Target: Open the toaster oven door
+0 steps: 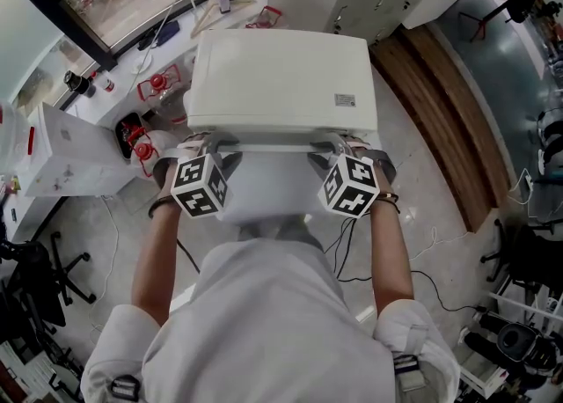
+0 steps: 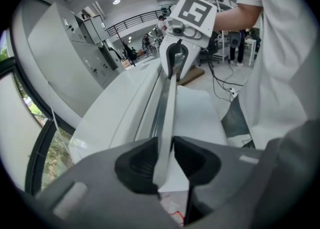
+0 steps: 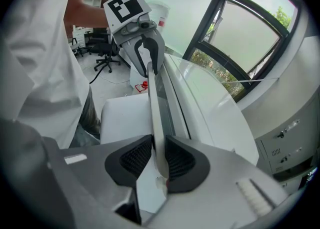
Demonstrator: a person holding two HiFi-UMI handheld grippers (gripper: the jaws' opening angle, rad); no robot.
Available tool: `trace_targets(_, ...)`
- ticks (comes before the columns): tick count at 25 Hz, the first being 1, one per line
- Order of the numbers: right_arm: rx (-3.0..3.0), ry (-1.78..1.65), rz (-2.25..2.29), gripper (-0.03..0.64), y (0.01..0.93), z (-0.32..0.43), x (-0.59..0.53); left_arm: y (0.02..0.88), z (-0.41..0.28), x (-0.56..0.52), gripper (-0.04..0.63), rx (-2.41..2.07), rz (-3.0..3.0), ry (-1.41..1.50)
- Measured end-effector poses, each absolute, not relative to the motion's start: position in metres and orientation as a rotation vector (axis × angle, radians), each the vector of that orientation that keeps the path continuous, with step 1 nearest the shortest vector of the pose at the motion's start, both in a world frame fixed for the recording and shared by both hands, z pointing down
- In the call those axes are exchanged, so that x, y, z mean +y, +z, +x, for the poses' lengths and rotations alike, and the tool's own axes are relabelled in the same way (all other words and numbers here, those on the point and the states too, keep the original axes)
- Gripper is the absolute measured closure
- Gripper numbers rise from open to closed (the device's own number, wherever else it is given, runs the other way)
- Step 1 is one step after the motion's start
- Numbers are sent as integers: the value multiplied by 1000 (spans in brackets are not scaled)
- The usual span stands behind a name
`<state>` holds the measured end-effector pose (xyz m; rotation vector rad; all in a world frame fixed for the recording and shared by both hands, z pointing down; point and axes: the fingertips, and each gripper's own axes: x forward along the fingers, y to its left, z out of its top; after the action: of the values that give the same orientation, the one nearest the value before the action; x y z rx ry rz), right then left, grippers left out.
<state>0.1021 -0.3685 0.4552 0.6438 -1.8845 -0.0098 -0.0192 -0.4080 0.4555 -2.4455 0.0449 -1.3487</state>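
Left gripper (image 2: 166, 159) and right gripper (image 3: 159, 157) each clamp one end of the white toaster oven's (image 1: 281, 76) door handle (image 1: 273, 143). The door appears shut or barely cracked, with the downward pull yet to come.

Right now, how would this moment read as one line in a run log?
task: open toaster oven | left gripper: shut on door handle | right gripper: shut on door handle, other end

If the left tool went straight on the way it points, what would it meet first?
The left tool is shut on the door handle, which runs straight ahead. Along that line, the right tool at the handle's far end probably comes first; depth is unclear.
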Motion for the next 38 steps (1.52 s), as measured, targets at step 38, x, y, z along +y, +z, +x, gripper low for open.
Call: trace_targets(38, -1879, -219, 828, 532, 522, 73, -245, 527, -48, -288, 499, 297, -2312, -1429)
